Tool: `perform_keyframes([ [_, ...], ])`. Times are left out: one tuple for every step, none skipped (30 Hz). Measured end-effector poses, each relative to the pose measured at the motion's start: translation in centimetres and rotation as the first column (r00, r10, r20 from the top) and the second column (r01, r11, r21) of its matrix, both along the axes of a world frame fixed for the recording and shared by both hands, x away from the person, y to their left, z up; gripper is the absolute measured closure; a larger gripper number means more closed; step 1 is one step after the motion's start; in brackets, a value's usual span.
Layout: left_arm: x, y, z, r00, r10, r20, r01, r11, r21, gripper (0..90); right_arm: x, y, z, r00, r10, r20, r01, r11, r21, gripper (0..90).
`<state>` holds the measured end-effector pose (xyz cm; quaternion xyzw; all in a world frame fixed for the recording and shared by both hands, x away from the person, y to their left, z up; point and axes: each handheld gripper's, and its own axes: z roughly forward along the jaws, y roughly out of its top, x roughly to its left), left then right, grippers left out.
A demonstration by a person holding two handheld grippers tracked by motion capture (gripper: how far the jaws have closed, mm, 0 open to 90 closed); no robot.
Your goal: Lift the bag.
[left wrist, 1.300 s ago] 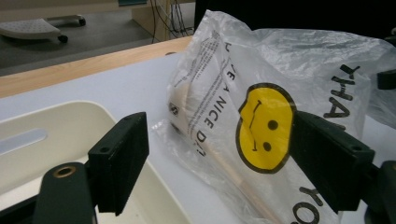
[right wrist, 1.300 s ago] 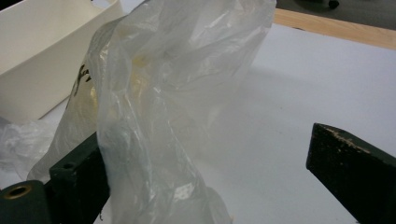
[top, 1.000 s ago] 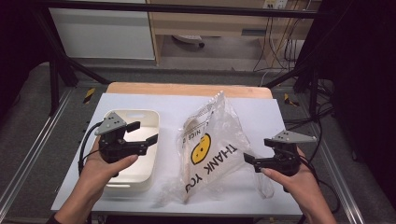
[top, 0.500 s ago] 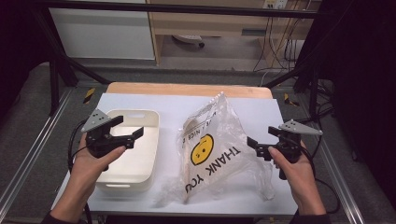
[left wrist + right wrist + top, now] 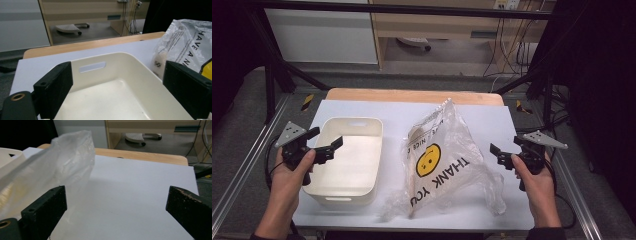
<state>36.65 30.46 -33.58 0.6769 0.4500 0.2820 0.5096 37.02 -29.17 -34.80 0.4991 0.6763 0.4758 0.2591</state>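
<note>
High view: left gripper [image 5: 328, 145] open with nothing between, just opened wider, at white bin [image 5: 347, 165] left rim, plastic bag [image 5: 444, 160] right of bin, right gripper [image 5: 507, 150] open beyond bag; left gripper view: jaws spread over bin; right gripper view: jaws apart, bag at left.

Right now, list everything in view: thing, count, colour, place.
tub: one, cream white, left half of the table, nothing in it
plastic bag: one, clear with a yellow smiley and black lettering, right of the tub
table: one, white top with a wooden far edge
left gripper: one, black, jaws open, at the tub's left rim
right gripper: one, black, jaws open, right of the bag
hands: two, one per gripper
</note>
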Motion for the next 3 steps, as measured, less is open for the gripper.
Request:
perform_keyframes([
  [-0.19,0.35,-0.27,0.9999,0.01,0.007,-0.01,0.9999,-0.007,9.3,-0.07,-0.19,-0.31,1.0,-0.008,0.001,0.008,1.0,-0.004,4.4],
  [-0.37,0.74,-0.55,0.9999,0.008,0.009,-0.008,0.9999,-0.01,9.2,-0.16,-0.4,-0.66,0.9998,-0.02,0.007,0.02,0.9998,-0.002,4.5],
  [-0.56,1.16,-0.85,0.9999,0.007,0.009,-0.007,0.9998,-0.017,8.7,-0.24,-0.65,-1.0,0.9996,-0.028,0.01,0.028,0.9996,0.005,4.5],
])
